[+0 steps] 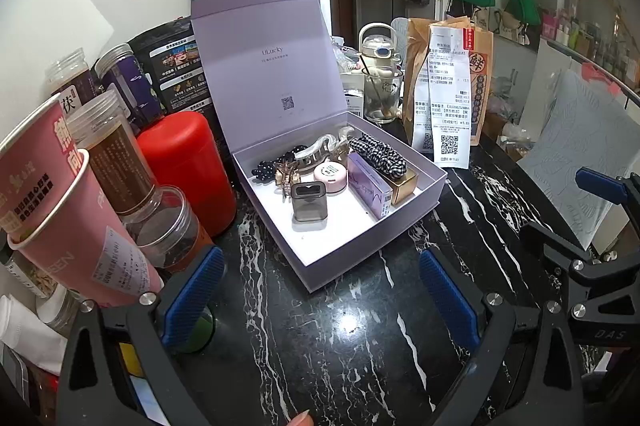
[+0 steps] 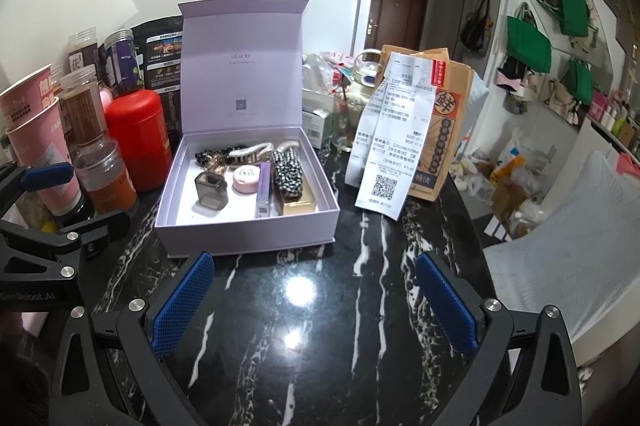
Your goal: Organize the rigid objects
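Jaws on your left gripper [image 1: 320, 302] and right gripper [image 2: 316, 302] stand wide apart, both empty, above the black marble table [image 2: 320, 326]. Your lavender box [image 2: 248, 230] sits lid-up ahead, holding the grey case [image 2: 211, 191], pink tin [image 2: 246, 179], gold box [image 2: 298, 204] and hair clips [image 2: 250, 151].

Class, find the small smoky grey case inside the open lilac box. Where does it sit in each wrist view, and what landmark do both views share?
Left wrist view: the grey case stands centre-left in the picture, in the near part of the lilac box.
Right wrist view: the grey case is left of centre, beside the pink round tin.
Shared landmark: the red canister left of the box.
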{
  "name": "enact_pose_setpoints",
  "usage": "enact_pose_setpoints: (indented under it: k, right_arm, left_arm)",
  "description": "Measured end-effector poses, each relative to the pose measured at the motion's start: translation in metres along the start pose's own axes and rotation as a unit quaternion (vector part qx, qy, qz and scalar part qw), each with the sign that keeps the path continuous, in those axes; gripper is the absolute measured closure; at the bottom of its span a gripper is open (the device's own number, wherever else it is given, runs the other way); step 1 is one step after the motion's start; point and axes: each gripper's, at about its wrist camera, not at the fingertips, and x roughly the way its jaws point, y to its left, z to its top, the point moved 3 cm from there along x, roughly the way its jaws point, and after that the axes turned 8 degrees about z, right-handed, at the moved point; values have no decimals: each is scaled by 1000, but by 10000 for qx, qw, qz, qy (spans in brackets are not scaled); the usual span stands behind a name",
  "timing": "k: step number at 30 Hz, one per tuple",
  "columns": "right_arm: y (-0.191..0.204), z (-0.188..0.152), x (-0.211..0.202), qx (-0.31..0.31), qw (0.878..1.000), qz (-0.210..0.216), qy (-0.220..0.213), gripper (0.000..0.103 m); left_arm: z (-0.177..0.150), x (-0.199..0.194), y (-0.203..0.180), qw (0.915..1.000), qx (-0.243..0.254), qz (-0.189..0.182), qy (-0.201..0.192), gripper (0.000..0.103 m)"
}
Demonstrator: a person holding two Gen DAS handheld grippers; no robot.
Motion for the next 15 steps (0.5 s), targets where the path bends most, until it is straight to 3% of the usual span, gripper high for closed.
enact_pose_setpoints:
  k: [15]
  right_arm:
    - [1, 0, -1, -1, 10000, -8, 19, 0]
  left_arm:
    - [2, -1, 0, 10000, 35, 6, -17, 3]
